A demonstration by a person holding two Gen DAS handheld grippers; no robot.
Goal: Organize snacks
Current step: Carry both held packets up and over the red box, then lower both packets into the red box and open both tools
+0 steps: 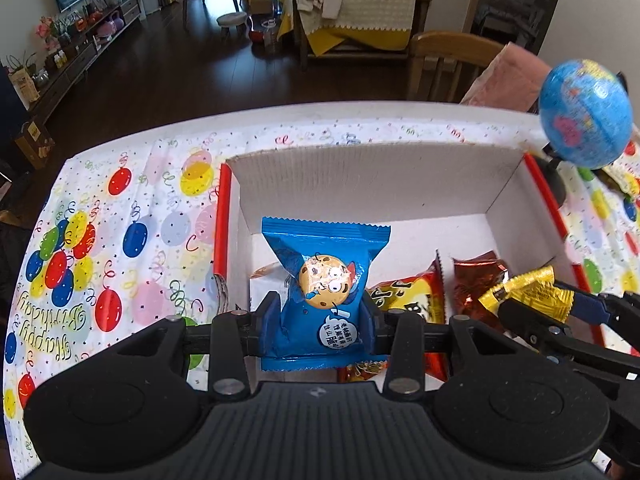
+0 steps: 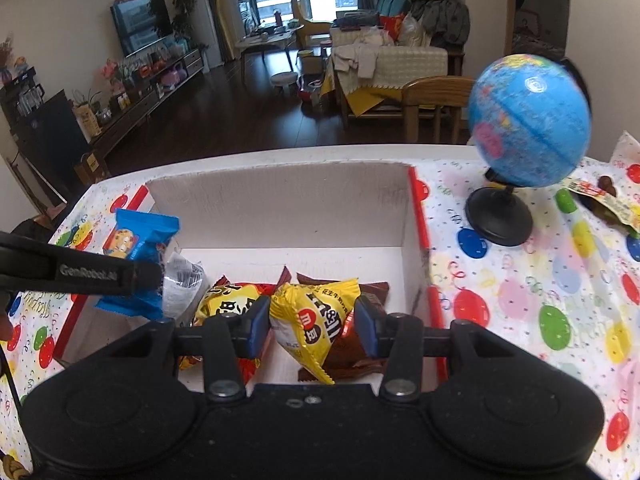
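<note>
blue cookie packet, yellow packet, over box

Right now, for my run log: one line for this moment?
left hand-held gripper: blue cookie packet | right hand-held gripper: yellow candy packet | above white cardboard box

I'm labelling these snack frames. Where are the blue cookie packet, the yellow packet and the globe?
blue cookie packet (image 1: 325,286): left wrist view, on the cookie picture.
yellow packet (image 2: 310,314): right wrist view, on its printed front.
globe (image 2: 529,120): right wrist view, on the blue ball.
</note>
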